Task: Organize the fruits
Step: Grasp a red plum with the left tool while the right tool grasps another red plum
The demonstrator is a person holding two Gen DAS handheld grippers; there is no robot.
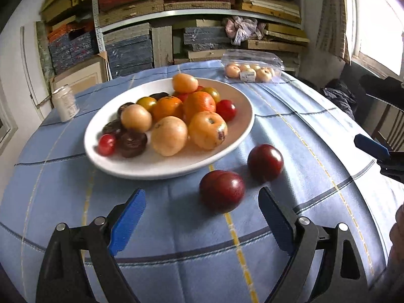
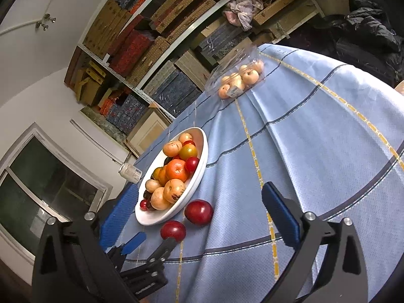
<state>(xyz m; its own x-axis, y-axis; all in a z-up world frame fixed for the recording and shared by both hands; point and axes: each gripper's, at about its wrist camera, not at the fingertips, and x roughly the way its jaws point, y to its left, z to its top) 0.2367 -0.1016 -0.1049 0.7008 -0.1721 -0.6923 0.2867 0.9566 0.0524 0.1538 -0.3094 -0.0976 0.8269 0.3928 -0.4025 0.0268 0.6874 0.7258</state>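
Note:
A white plate, piled with orange, yellow, red and dark fruits, sits on the blue checked tablecloth. Two dark red plums lie on the cloth beside it, the nearer plum and the farther plum. My left gripper is open. The nearer plum lies just ahead of its tips, closer to the right finger and untouched. My right gripper is open with nothing between its pads, well back from the plums. One of its blue fingers shows at the right edge of the left wrist view.
A clear plastic box of pale fruits stands at the table's far edge. A white can stands left of the plate. Shelves stacked with boxes fill the wall behind. A dark jacket lies beyond the table's right side.

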